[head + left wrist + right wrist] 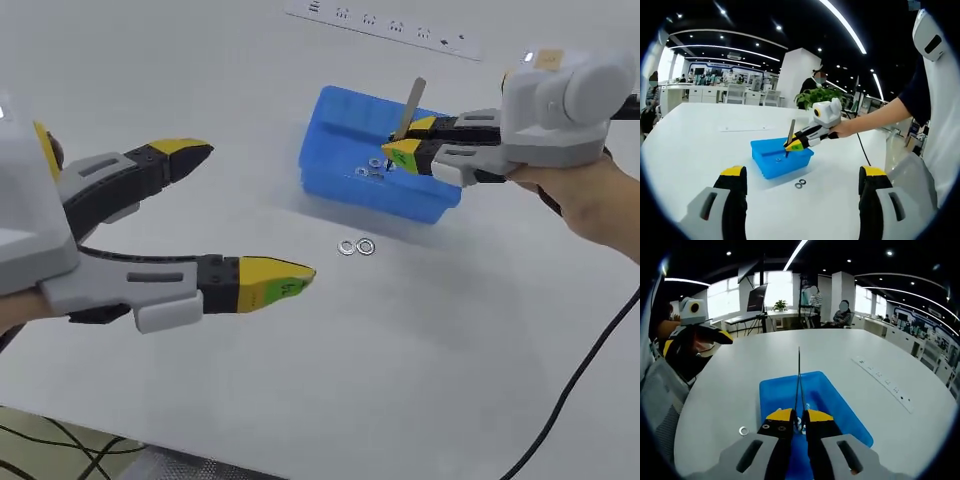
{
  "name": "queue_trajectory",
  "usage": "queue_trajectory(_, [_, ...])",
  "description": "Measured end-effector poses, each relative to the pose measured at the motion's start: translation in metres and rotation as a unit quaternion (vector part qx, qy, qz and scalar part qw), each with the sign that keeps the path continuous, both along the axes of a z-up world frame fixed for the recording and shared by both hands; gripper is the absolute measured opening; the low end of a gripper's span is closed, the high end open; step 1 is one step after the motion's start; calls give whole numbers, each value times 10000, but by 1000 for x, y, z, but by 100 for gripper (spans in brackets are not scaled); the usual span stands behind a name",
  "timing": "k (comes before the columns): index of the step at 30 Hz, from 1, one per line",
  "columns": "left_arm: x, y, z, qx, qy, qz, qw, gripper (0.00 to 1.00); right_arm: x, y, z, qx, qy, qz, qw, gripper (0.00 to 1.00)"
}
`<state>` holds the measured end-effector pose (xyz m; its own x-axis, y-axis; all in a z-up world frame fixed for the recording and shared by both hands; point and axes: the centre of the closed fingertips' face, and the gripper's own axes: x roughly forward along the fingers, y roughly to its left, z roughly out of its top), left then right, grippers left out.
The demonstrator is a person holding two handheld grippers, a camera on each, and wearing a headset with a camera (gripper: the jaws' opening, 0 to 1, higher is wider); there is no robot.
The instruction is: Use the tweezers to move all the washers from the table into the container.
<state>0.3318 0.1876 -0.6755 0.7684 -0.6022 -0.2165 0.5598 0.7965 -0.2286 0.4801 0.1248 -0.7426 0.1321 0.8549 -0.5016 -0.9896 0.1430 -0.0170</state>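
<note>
A: Washers [356, 247] on the table [450, 350]? We count two, side by side, near the one blue container [335, 130].
B: Yep; right gripper [408, 145] clamps one pair of tweezers [411, 105] above it; left gripper [261, 211] gapes wide.

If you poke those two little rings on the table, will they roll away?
Probably not: the washers lie flat, so they'd likely slide on the smooth table. They look thin and shiny, so the tweezers may slip off them.
</note>
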Motion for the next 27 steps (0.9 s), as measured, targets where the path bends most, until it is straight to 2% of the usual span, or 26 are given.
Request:
queue_trajectory(10, [3,-13,5,-30,-6,-43,10000,98,0,0,3,24,36,-14,10000,10])
queue_trajectory(13, [4,-5,0,-28,12,-56,10000,98,-3,0,2,-15,-1,41,10000,9])
queue_trajectory(19, [6,-3,-4,33,57,-131,9999,98,-6,0,3,-60,-61,144,9999,8])
queue_trajectory(21, [11,-4,-1,-7,15,-125,9999,98,-6,1,5,-54,-76,155,9998,8])
queue_trajectory(23, [20,-6,3,-75,-103,-66,9999,98,-5,2,8,-35,-101,152,9998,8])
queue_trajectory(25, [30,-9,6,-193,-131,-42,9997,98,-6,4,13,-8,-150,185,9997,8])
queue_trajectory(27, [39,-14,11,-253,-230,-75,9994,97,-7,5,16,4,-191,224,9996,8])
